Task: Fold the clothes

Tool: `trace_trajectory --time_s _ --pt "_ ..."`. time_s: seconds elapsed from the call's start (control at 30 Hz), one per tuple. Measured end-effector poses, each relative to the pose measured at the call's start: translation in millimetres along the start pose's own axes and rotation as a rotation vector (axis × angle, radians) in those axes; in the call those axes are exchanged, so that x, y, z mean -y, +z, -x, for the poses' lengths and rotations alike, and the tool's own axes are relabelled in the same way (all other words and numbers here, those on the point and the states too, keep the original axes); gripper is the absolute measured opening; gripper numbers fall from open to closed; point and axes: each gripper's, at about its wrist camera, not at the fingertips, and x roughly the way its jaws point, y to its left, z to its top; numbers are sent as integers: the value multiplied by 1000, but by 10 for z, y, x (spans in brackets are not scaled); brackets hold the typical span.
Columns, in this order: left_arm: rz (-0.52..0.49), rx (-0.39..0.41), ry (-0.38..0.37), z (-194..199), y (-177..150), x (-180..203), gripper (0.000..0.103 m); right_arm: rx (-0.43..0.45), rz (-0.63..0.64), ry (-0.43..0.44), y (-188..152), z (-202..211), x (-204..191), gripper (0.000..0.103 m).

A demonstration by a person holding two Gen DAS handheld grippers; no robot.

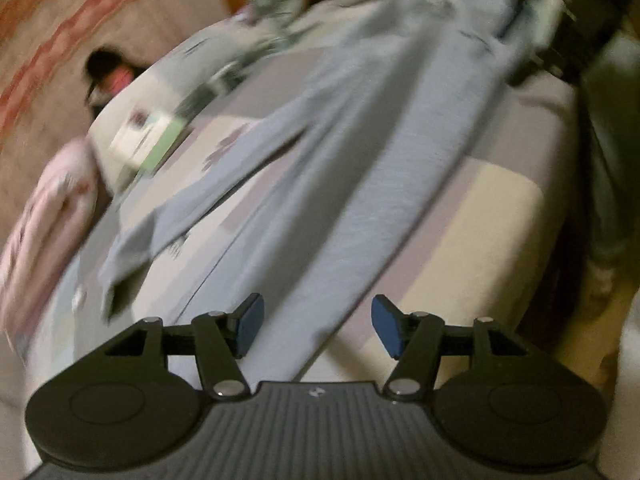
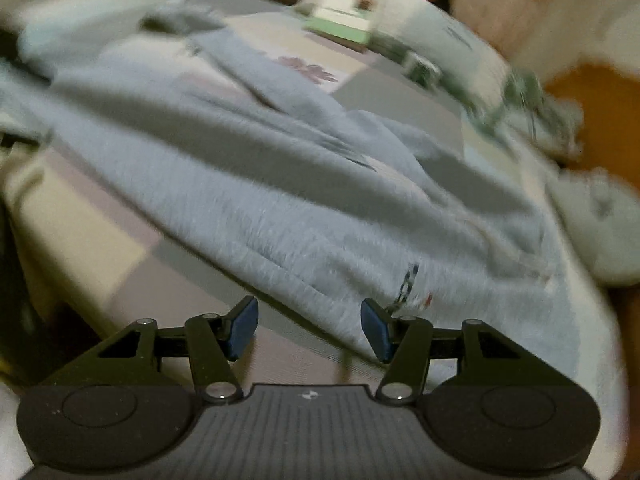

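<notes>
A pale blue pair of trousers (image 1: 360, 152) lies spread on a bed with a patchwork cover (image 1: 500, 208). In the left wrist view its two legs run away from me, one toward the left (image 1: 192, 208). My left gripper (image 1: 317, 328) is open just above the near end of the wider leg, nothing between its blue pads (image 1: 250, 326). In the right wrist view the same garment (image 2: 304, 200) lies crosswise, a small dark mark (image 2: 408, 280) near its edge. My right gripper (image 2: 309, 326) is open over that near edge, holding nothing. Both views are blurred.
A green-and-white folded item (image 1: 148, 144) lies at the bed's far side, also in the right wrist view (image 2: 344, 12). Pinkish cloth (image 1: 48, 216) hangs at the left edge. A grey-white bundle (image 2: 600, 224) sits at the right. Orange floor (image 2: 600, 112) shows beyond the bed.
</notes>
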Motion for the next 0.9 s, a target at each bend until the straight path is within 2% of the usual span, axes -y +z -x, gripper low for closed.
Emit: trace_trajectory --time_s 0.13,0.37,0.57,0.73,0.87,0.9 --pt "-129 -6 60 -171 147 265 63 12 183 -83 -7 -85 -195 62" --pt "-264 40 92 -330 373 522 62 73 442 -164 62 -210 -552 61" --pt "-285 77 123 -421 441 550 64 118 483 -165 225 -275 -673 61" --pt "-293 102 146 -487 470 554 68 116 487 -171 119 -241 -596 61" --pt "-291 94 197 -466 326 520 68 84 501 -242 -26 -255 -506 67" --pt "-290 93 207 -463 301 517 65 78 510 -262 -57 -268 -500 67"
